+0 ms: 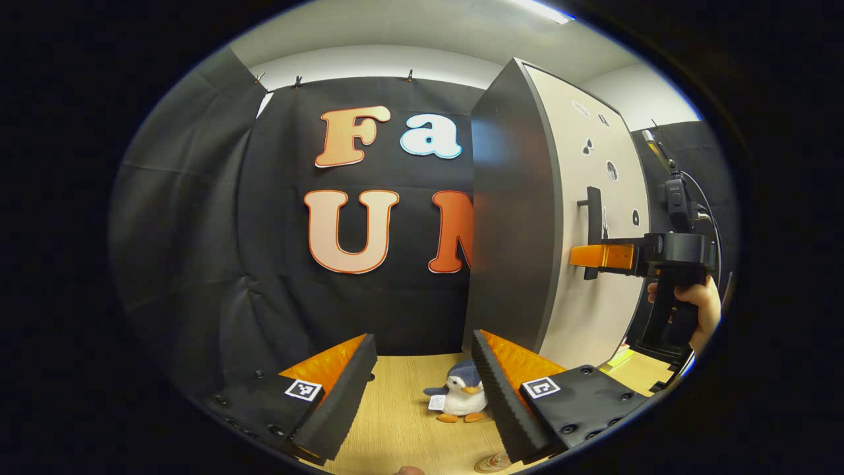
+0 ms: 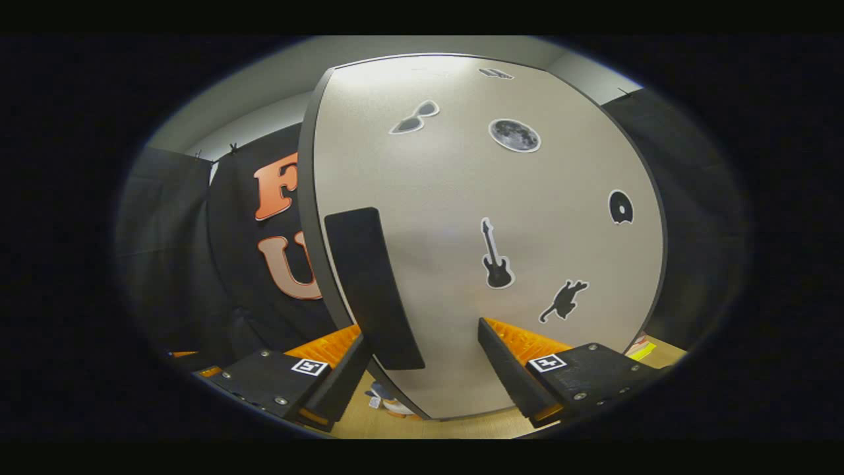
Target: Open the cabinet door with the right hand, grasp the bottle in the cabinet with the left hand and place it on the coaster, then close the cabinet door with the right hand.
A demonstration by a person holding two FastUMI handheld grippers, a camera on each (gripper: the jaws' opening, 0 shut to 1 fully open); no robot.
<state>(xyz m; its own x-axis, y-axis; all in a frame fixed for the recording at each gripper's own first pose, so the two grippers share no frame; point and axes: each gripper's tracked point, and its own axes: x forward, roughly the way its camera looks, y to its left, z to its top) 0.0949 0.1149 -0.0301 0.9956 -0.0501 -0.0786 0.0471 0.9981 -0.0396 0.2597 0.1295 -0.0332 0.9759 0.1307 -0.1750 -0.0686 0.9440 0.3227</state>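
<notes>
- Left gripper (image 1: 422, 389): its two fingers stand at the bottom of the left gripper view, spread wide, with nothing between the pads. Bare wooden tabletop (image 1: 395, 422) shows in the gap.
- Plush penguin (image 1: 460, 394): sits upright on the tabletop beyond the left gripper's fingers, close to the right-hand finger in that view, apart from both pads. A white tag hangs at its side.
- A small round object (image 1: 491, 463) lies at the bottom edge of the left gripper view, cut off; it cannot be identified.
- Right gripper (image 2: 422, 369): fingers spread apart in the right gripper view. The dark bar handle (image 2: 372, 290) stands in the gap, nearer the left-hand finger. Contact with either pad cannot be confirmed.
- In the left gripper view the right gripper reaches in level from the right, held by a hand (image 1: 699, 310), its fingertips at the handle.
- Cabinet door (image 2: 488, 231): pale front face with dark edging, carrying stickers: sunglasses, moon, guitar, cat and a disc.
- In the left gripper view the cabinet's dark side panel (image 1: 511, 218) faces the camera; the door appears shut or nearly shut against the body.
- Bottle: presumably behind the door; its position cannot be told.
- A yellow-green item (image 1: 620, 359) lies on the tabletop at the foot of the cabinet, right of the door.
</notes>
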